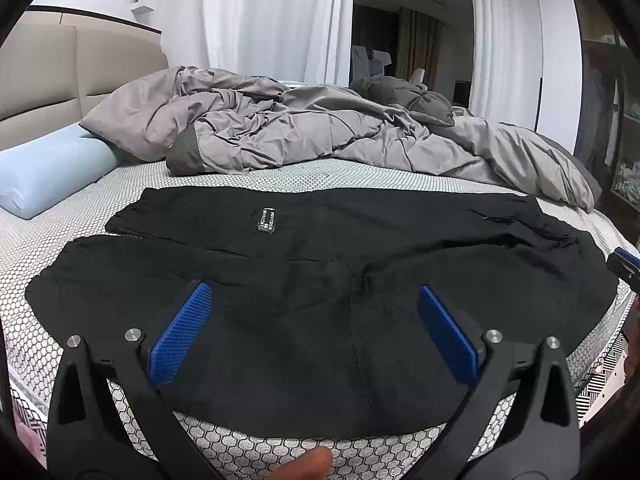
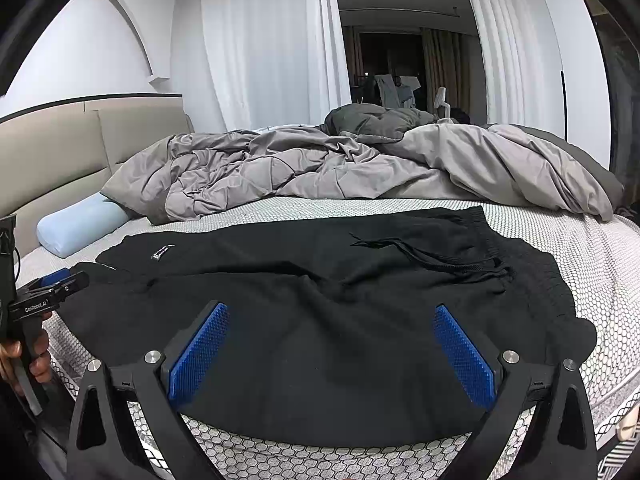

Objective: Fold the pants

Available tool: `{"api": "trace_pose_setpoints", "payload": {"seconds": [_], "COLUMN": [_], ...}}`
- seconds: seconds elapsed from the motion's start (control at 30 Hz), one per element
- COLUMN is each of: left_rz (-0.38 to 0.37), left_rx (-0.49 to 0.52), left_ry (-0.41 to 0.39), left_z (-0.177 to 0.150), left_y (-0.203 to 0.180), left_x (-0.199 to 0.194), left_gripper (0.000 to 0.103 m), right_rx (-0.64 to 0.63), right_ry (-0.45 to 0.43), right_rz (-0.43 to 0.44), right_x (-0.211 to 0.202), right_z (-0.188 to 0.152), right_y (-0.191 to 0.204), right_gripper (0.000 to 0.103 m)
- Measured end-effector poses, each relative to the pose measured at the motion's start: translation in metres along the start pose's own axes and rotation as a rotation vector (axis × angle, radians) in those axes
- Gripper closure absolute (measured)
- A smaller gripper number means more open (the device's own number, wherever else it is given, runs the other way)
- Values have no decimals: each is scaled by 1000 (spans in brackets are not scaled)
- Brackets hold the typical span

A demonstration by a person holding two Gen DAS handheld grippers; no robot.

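Black pants [image 1: 320, 256] lie spread flat on the mattress, legs toward the left, waistband with drawstring at the right. A small white-lettered label [image 1: 266, 219] sits on the far leg. The pants also show in the right wrist view [image 2: 320, 292], waistband [image 2: 492, 240] at right. My left gripper [image 1: 314, 292] is open and empty, hovering over the near edge of the pants. My right gripper [image 2: 332, 312] is open and empty, over the near edge closer to the waistband. The left gripper shows at the left of the right wrist view [image 2: 56, 284].
The honeycomb-patterned mattress [image 1: 280, 176] carries a crumpled grey duvet [image 1: 320, 128] behind the pants and a light blue pillow [image 1: 52, 168] at the far left by the beige headboard [image 1: 60, 76]. White curtains [image 2: 272, 40] hang behind. The mattress front edge is just below the grippers.
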State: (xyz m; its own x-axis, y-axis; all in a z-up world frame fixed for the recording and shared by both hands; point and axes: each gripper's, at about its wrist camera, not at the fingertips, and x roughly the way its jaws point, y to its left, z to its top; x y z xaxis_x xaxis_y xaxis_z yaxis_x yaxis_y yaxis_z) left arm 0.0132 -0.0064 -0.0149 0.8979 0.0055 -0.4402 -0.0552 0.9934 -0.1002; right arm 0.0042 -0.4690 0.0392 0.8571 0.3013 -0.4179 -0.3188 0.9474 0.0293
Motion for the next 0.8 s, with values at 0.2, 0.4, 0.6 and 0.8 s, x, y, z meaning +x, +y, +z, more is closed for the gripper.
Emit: {"api": "trace_pose_setpoints", "payload": {"seconds": [0.2,0.4,0.6,0.8], "left_rz": [0,1,1,5], "left_rx": [3,2,3,3], "left_ry": [2,3,3,2], "left_z": [1,1,1,1], "left_y": [0,1,0,0], "left_x": [0,1,2,3], "left_gripper": [1,1,1,1], "right_rx": [-3,-3,-4,-2], "right_ry": [4,1,3,2], "right_rz": [-7,-9,-10,-13], "right_x": [1,2,3,3], "right_z": [0,0,-1,-2], "right_y": [-2,-3,-5,-6], "right_gripper": [0,0,0,0]}}
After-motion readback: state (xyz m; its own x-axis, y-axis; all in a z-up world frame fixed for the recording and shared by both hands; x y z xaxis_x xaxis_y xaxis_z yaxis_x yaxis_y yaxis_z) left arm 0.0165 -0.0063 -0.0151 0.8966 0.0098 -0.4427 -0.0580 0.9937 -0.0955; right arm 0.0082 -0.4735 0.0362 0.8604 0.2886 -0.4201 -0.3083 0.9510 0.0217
